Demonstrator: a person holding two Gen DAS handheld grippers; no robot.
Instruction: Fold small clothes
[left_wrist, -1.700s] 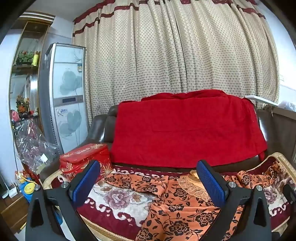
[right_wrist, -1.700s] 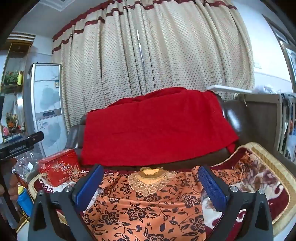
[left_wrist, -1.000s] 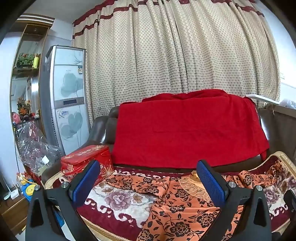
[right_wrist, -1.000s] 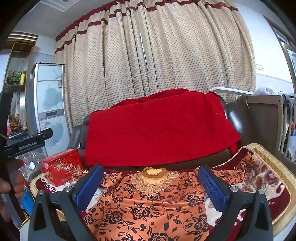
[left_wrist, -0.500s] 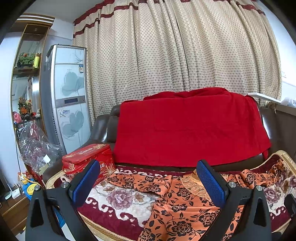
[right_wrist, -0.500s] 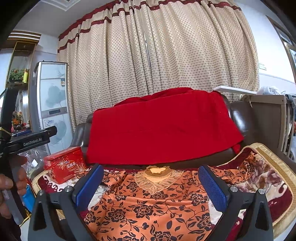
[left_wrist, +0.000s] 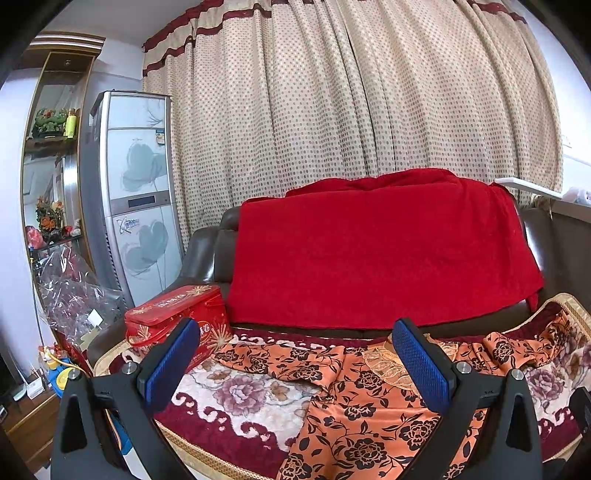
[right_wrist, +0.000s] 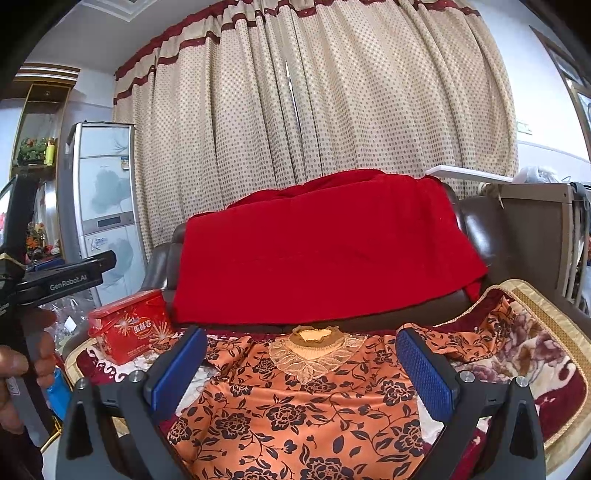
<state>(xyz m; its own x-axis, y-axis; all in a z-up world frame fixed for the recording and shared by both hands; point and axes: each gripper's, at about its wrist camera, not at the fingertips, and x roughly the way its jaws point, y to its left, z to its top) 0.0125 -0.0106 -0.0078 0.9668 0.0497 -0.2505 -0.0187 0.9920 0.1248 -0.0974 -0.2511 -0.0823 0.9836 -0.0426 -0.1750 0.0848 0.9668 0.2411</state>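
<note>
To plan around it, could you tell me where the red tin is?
The red tin sits at the sofa's left end, left of the orange blouse and below the fridge.

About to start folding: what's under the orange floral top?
The orange floral top lies spread on a floral seat blanket, visible around its edges. Whatever sits beneath the blanket under the top is covered. Both grippers are open above it.

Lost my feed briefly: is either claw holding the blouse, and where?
Nothing is held. Left claw and right claw are both open above the blouse, which lies spread out.
</note>
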